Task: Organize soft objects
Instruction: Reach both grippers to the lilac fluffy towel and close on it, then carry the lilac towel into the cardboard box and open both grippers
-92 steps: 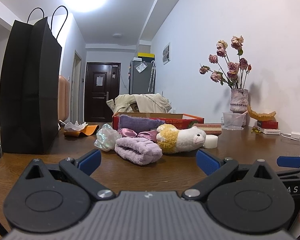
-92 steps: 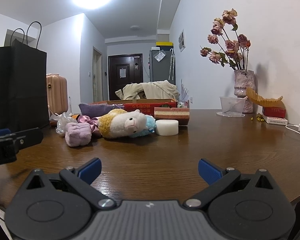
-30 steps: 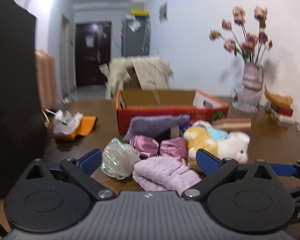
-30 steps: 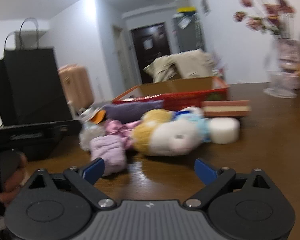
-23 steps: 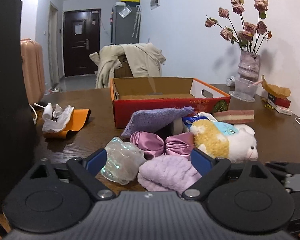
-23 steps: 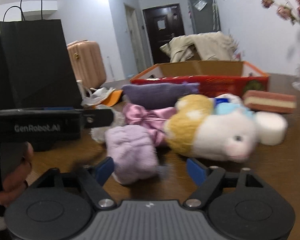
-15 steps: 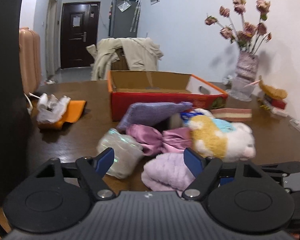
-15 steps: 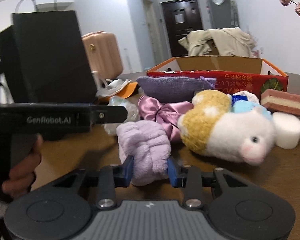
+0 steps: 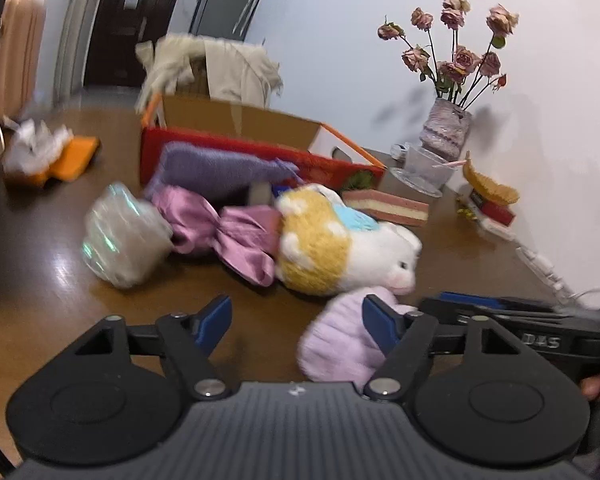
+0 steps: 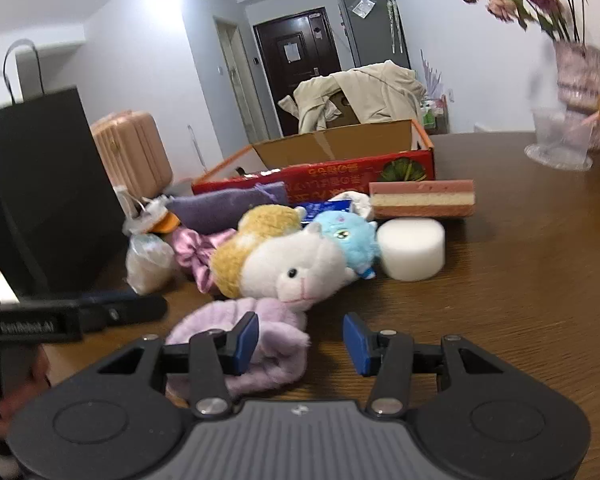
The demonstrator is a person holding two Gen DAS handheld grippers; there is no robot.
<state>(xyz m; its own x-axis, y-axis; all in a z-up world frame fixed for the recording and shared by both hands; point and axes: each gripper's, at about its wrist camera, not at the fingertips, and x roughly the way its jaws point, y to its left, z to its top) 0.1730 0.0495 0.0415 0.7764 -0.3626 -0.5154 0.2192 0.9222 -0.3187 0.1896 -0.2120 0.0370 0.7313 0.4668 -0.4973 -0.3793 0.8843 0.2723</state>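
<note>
Both tongs stand partly open, gripping nothing; the left tongs (image 9: 296,322) have just been closing, the right tongs (image 10: 299,338) reopening. The lilac fluffy cloth (image 10: 260,340) lies on the surface (image 10: 520,280), at seven o'clock of the alpaca plush (image 10: 284,264).

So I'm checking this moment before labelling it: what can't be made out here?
- Cardboard box floor: both views, its front wall hides it.
- Small blue plush: right wrist view, the white and yellow plush toy covers its body.
- Lilac rolled towel: right wrist view, the right gripper hides its near part.
- Clear wrapped bundle: left wrist view, blurred.
</note>
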